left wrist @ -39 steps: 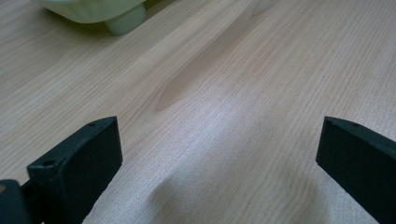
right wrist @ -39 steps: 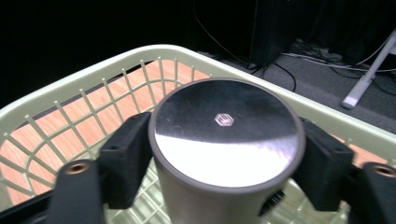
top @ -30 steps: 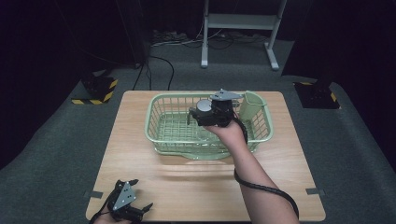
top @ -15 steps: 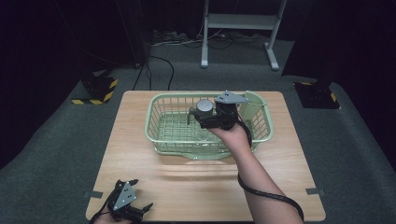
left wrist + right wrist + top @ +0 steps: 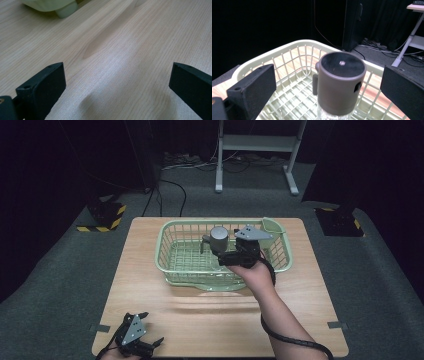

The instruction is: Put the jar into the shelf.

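A pale green wire basket (image 5: 165, 245) stands on the far half of the wooden table (image 5: 150, 290). Inside it a clear bottle with a dark grey cap (image 5: 218, 238) stands upright. My right gripper (image 5: 220, 248) reaches in from the near right at cap height. In the right gripper view the cap (image 5: 340, 82) sits between the two black jaws, which stand wide apart, so the gripper (image 5: 328, 82) is open with gaps on both sides. My left gripper (image 5: 150, 330) rests open at the table's near left corner, and its own view shows this gripper (image 5: 117, 80) over bare wood.
A foot of the basket (image 5: 65, 11) shows at the top of the left gripper view. Beyond the table is dark floor with cables, a white stand (image 5: 260, 150) and yellow-black striped blocks (image 5: 100, 222). Bare wood lies between the basket and the near edge.
My right gripper has shifted a little right and toward the person over the basket, leaving the bottle cap more exposed at its left. The left gripper has not moved.
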Available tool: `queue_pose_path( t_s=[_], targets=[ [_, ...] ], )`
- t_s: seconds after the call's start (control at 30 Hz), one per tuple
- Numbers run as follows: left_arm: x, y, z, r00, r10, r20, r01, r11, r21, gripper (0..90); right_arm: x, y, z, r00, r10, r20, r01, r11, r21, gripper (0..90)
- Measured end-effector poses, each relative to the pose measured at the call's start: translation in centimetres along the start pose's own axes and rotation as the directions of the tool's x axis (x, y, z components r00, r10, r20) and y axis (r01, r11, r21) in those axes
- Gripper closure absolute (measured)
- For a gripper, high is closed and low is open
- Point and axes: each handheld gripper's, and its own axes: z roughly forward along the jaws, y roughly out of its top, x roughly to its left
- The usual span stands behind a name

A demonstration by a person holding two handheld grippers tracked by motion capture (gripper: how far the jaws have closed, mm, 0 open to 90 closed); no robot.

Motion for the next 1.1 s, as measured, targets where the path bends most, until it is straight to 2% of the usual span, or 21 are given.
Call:
queue_pose_path(
  t_s=[0.37, 0.7, 0.97, 1.1],
  targets=[
    [0.1, 0.0, 0.0, 1.0000, -0.009, 0.002, 0.009, 1.0000, 0.001, 1.2, 0.5, -2.1, -1.5, 0.9999, 0.001, 0.013, 0.000, 1.000, -0.019, 0.0],
    [0.0, 0.0, 0.0, 1.0000, 0.000, -0.005, 0.000, 1.0000, -0.002, 1.2, 1.4, -2.9, -3.9, 0.9996, -0.026, 0.009, 0.027, 0.998, -0.054, 0.0],
    [0.1, 0.0, 0.0, 0.9999, -0.011, -0.013, 0.011, 0.9999, 0.001, 1.2, 2.0, -4.1, -6.1, 0.9980, -0.055, 0.031, 0.056, 0.997, -0.061, 0.0],
    [0.2, 0.1, 0.0, 0.9998, -0.015, -0.013, 0.015, 0.9999, 0.000, 1.2, 2.2, -4.6, -7.2, 0.9980, -0.057, 0.027, 0.059, 0.996, -0.070, 0.0]
  ],
)
